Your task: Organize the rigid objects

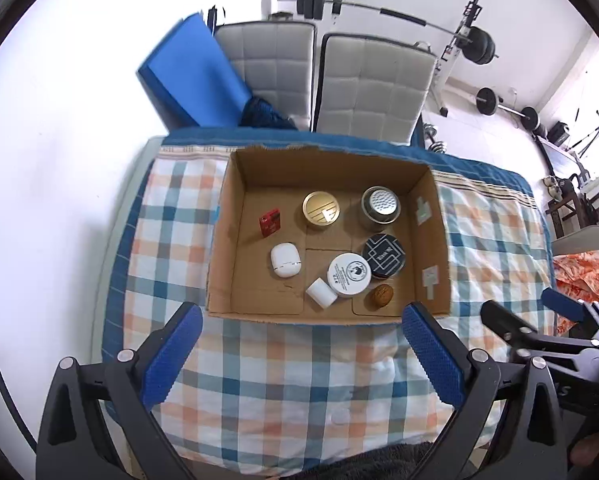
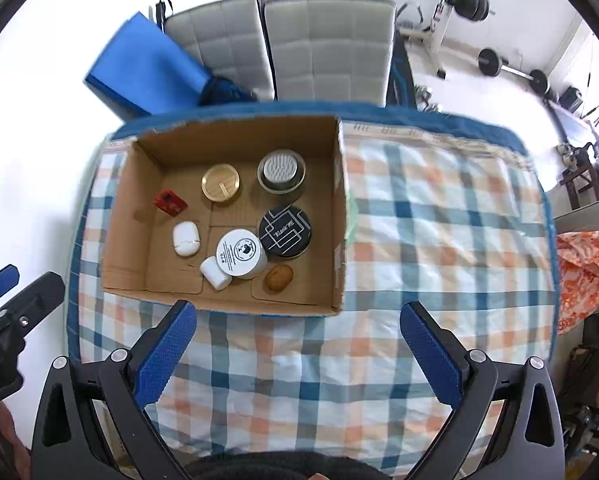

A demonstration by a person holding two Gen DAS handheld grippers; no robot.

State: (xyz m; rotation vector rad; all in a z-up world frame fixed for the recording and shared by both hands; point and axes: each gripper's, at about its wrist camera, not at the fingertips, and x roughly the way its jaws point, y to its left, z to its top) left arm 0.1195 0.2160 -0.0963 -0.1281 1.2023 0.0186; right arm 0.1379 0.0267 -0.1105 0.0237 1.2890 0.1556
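Observation:
An open cardboard box (image 1: 429,200) (image 2: 339,208) stands on the checked tablecloth. In it lie a gold tin (image 1: 321,209) (image 2: 220,182), a silver-lidded jar (image 1: 380,203) (image 2: 281,170), a black tin (image 1: 384,255) (image 2: 285,231), a white round tin (image 1: 349,274) (image 2: 241,253), a small white cylinder (image 1: 321,293) (image 2: 215,273), a white case (image 1: 285,259) (image 2: 186,238), a red item (image 1: 270,222) (image 2: 170,202) and a walnut (image 1: 381,296) (image 2: 278,277). My left gripper (image 1: 302,318) is open and empty, just before the box's near wall. My right gripper (image 2: 298,316) is open and empty, near the box's near right corner.
The checked cloth (image 1: 299,380) (image 2: 439,240) covers the table. Two grey padded chairs (image 1: 371,84) (image 2: 327,44) and a blue pad (image 1: 195,80) (image 2: 147,68) stand behind the table. Weights and barbells (image 1: 479,46) are at the back right. An orange cloth (image 2: 587,264) lies at the right.

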